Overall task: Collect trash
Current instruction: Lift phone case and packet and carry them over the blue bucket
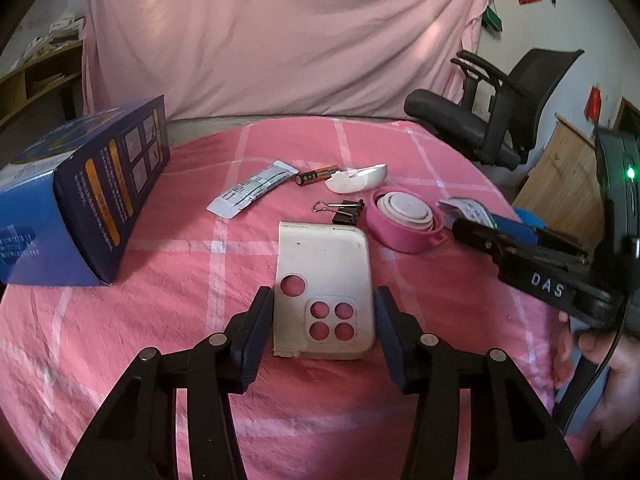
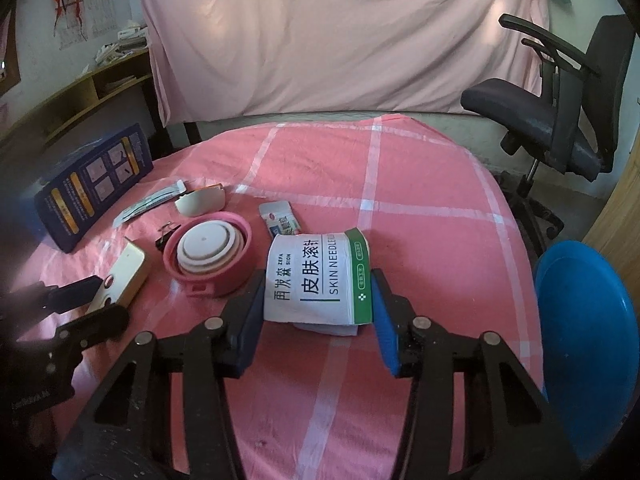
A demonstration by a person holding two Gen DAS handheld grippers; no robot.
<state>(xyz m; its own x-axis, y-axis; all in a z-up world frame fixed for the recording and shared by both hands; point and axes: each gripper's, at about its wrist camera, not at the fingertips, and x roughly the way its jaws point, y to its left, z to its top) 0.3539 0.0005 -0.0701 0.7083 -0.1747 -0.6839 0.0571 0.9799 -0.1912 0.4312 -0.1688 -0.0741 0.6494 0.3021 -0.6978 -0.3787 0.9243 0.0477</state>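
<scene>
the left tool [image 1: 324, 320] straddles the phone case [image 1: 324, 288], a worn white shell lying flat on the pink checked tabletop [image 1: 168, 320]. the case's long axis runs straight away from the tool, along the line the fingers point, with the camera-hole end nearest. so the two pads face the case's long side edges: the left pad looks to be touching its edge, the right pad sits just beside the other edge with a thin gap. the jaws stand at a middling width, not yet clamped as far as i can judge.

the right tool [image 2: 318, 312] does the same with the paper packet [image 2: 316, 280], a white sheet with a green strip, lying flat and slightly crumpled. its print runs crosswise, and the pads stand at its two sides, the left pad against the white edge, the right pad at the green strip. whether they press it yet i cannot tell for sure; the paper shows no pinch crease.

each thing lies dead ahead of its own tool, so neither hand needs to cross over. in my judgement the coming move is only a squeeze across the short width, then a lift. the blue box [image 1: 80, 200], lying on its side well off to the left, looks the likely bin; the case is nearer it than the packet. the pink lid [image 2: 208, 256] lies between the two tools.
</scene>
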